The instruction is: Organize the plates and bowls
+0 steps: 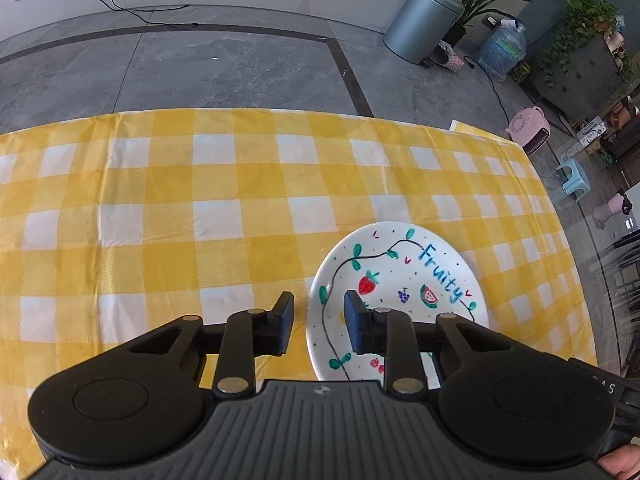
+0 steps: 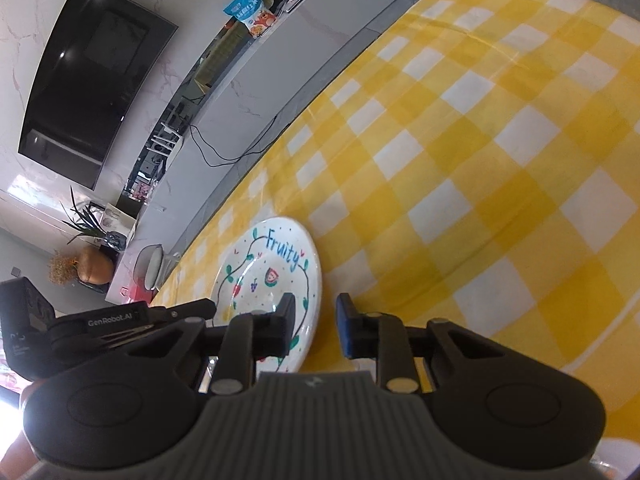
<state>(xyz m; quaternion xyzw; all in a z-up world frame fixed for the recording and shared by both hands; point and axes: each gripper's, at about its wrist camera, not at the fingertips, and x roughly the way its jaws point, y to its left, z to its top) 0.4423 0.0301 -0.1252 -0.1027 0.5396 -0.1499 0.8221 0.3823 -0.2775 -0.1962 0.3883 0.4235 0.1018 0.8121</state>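
a yellow and white checked cloth covers the counter across the middle of the left wrist view. beyond it lies a grey tiled floor with a black cable trailing at the upper left. at the upper right stand a grey lidded bin, a clear water bottle and leafy potted plants. a pink appliance and a small blue stool sit at the right edge. in the right wrist view a dark television hangs at the upper left, and a blue snack bag rests on a ledge at the top.

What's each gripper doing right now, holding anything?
Left gripper: open, straddling the plate rim, not gripping.
Right gripper: open, straddling the opposite rim, not gripping.
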